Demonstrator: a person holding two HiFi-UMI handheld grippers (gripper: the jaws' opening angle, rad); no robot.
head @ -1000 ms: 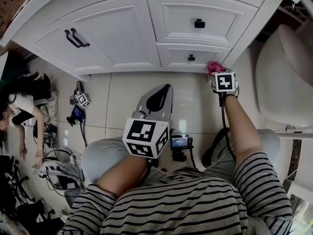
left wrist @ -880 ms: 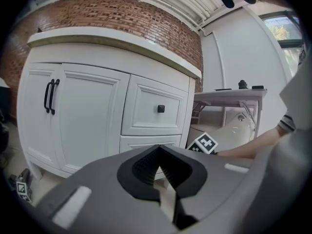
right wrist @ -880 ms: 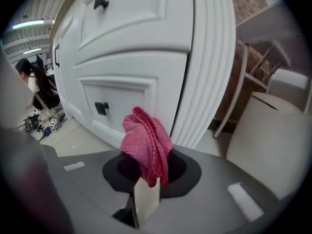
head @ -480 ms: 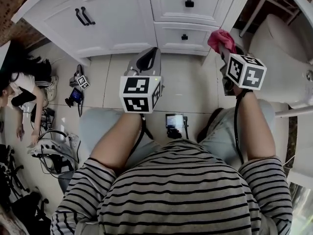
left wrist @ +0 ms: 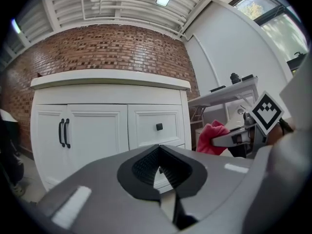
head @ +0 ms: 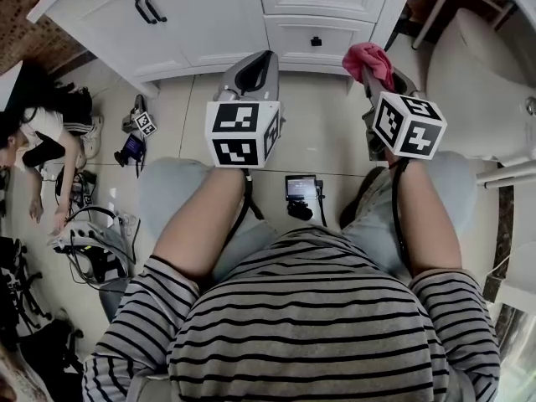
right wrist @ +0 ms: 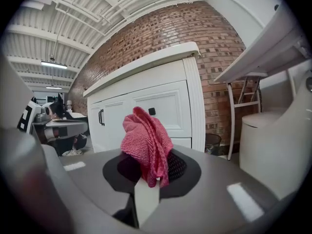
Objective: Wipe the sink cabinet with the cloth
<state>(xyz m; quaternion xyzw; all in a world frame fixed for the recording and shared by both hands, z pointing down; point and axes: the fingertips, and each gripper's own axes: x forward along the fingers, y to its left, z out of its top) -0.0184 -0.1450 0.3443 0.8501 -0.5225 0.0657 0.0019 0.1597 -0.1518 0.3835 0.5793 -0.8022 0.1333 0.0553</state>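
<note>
The white sink cabinet [head: 226,15] with black door handles [head: 149,7] and drawer knobs fills the top of the head view. It also stands ahead in both gripper views [left wrist: 112,126] [right wrist: 146,106]. My right gripper [head: 377,74] is shut on a pink cloth [head: 366,57], held in the air short of the cabinet's lower right corner. The cloth [right wrist: 146,143] bunches up out of the jaws of the right gripper [right wrist: 148,172]. My left gripper [head: 254,67] hovers over the tiled floor in front of the drawers. The left gripper [left wrist: 161,167] is shut with nothing in it.
A white toilet [head: 486,65] stands close on the right. A person [head: 33,141] sits on the floor at left, beside cables and gear [head: 92,249]. A small camera device [head: 300,189] lies between my knees. A white folding rack [right wrist: 243,101] stands right of the cabinet.
The right gripper has lifted the cloth off the cabinet's lower right corner and drawn back toward me. The left gripper has risen too, and the cabinet now sits farther up the view.
</note>
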